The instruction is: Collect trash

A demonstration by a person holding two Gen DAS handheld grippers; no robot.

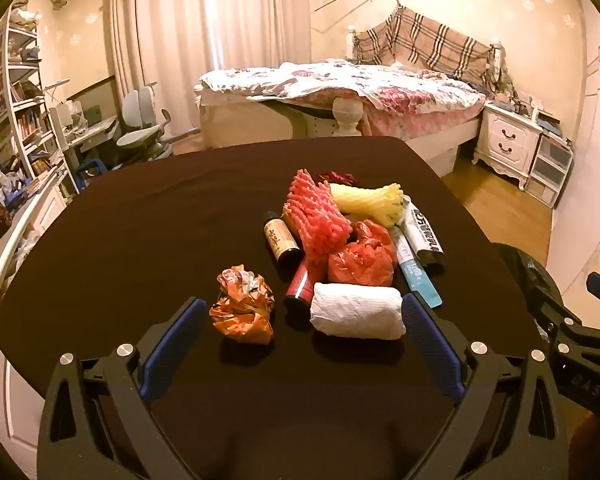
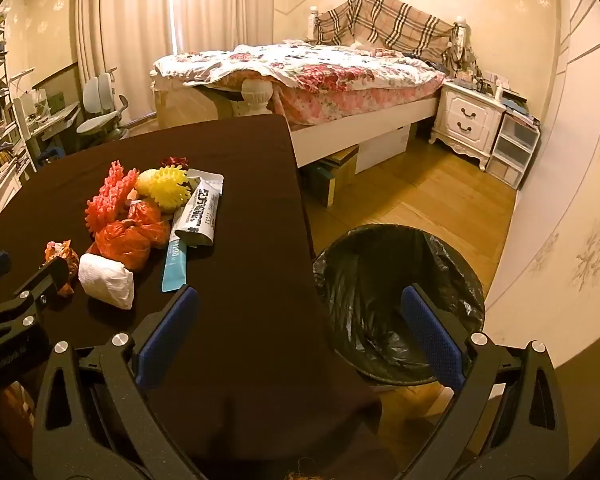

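Trash, assorted, heaped on the dark-clothed surface point(image 1: 140, 240). Nearest items: white tissue wad point(image 1: 358, 316), lying with its long axis crosswise to the left tool's reach, and crumpled orange wrapper point(image 1: 242, 306), just beside it to the left. Both sit just ahead of the left tool point(image 1: 302, 316), roughly between the lines of its two blue pads; the wad's right end looks close to or touching the right pad, contact not certain.

Behind them: red plastic bag point(image 1: 360, 260), red spiked foam piece point(image 1: 316, 216), yellow spiked foam piece point(image 1: 370, 200), small dark bottle point(image 1: 282, 236), red cylinder point(image 1: 300, 284) partly buried, blue sachet point(image 1: 418, 276), grey-white packet point(image 1: 424, 232). A small dark red item at the far edge of the pile is too small to identify.

Left tool: spread wide, gripping nothing. Right tool point(image 2: 300, 316): likewise spread and empty, straddling the surface's edge, one pad over the cloth, the other over the bin.

Bin point(image 2: 400, 292), black-lined, stands on the wooden floor just right of the surface; no contents can be made out against the black liner.

Judgement: the left tool is the nearer to wad and wrapper; the wad's crosswise lie would call for turning the tool or closing end to end.
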